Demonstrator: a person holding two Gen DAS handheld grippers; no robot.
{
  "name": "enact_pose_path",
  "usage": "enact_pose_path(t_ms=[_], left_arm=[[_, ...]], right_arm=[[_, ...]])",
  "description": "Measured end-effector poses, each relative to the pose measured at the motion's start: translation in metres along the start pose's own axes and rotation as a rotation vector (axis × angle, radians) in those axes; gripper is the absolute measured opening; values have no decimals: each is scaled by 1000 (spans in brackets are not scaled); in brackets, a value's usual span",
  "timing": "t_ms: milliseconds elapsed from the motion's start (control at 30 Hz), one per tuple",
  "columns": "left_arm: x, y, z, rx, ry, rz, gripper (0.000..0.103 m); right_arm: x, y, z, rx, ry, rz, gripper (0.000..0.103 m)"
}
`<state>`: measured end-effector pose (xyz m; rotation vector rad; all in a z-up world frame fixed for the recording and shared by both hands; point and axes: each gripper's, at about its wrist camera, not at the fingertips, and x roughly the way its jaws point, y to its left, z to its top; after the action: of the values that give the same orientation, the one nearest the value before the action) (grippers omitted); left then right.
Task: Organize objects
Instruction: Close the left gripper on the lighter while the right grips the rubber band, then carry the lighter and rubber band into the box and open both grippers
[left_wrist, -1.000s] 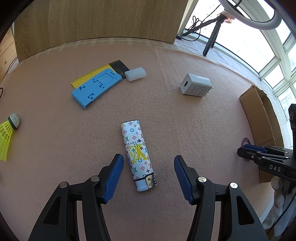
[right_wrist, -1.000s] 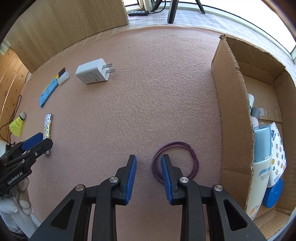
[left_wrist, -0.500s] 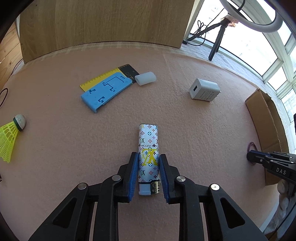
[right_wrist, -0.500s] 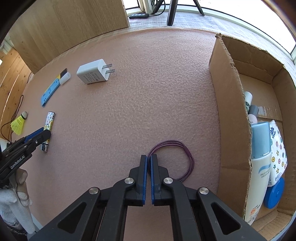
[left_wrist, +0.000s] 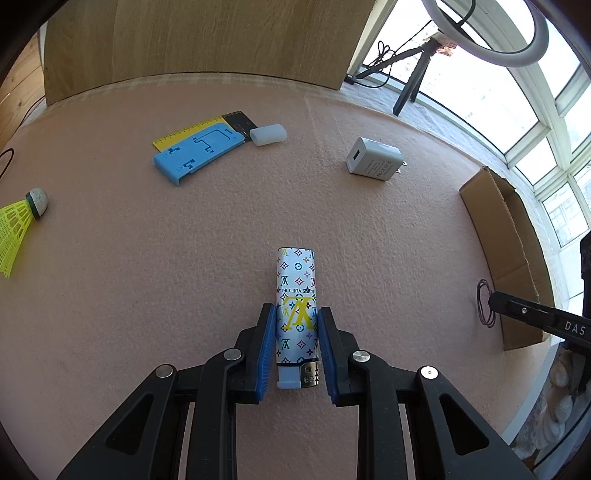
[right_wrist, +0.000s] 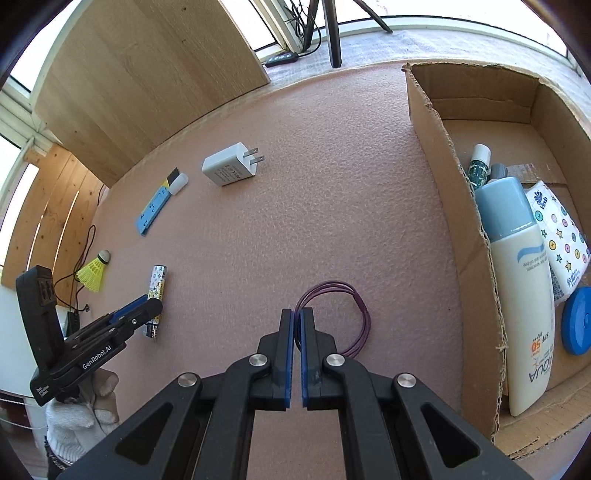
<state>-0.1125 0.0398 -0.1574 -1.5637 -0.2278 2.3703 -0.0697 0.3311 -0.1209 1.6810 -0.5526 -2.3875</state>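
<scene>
A white lighter (left_wrist: 297, 291) with a coloured monogram print sits between the blue pads of my left gripper (left_wrist: 297, 308), which is shut on its lower half just above the pink mat. From the right wrist, the same lighter (right_wrist: 159, 278) pokes out past the left gripper (right_wrist: 142, 308). My right gripper (right_wrist: 296, 313) is shut on one end of a purple hair-tie loop (right_wrist: 364, 314); the rest of the loop hangs out to the right of the pads. In the left view the loop (left_wrist: 480, 302) shows at the right gripper's tip (left_wrist: 495, 299).
An open cardboard box (right_wrist: 469, 258) at the right holds a sunscreen bottle (right_wrist: 521, 277), a tissue pack (right_wrist: 557, 236) and a blue disc (right_wrist: 578, 319). On the mat lie a white charger (left_wrist: 375, 159), a blue holder (left_wrist: 199, 155) on a yellow ruler (left_wrist: 188, 133), a white cap (left_wrist: 268, 134) and a shuttlecock (left_wrist: 18, 221).
Both grippers went from open to shut: the left closed on the lighter and turned it straight, the right closed on the purple loop. The loop now moves with the right gripper.
</scene>
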Motion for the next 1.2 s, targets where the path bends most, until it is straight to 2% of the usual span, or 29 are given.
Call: enact_pose_path(t_ms=[267,433,800,1200], left_arm=[[-18,-32,9,49,-34,-54,24],[-25,-63,18,107,-53,-92,24],[-14,-169,53,255,-86,-186,24],[21,-276,70,370,-67,-256,24]], right_arm=[[-37,-1,0,24,-84,49,3],[-70,-7,-3,-5,-130,33,3],[-126,-59,-4,36,-225,-35,3],[-136,-113,-8,87,-226,-89,3]])
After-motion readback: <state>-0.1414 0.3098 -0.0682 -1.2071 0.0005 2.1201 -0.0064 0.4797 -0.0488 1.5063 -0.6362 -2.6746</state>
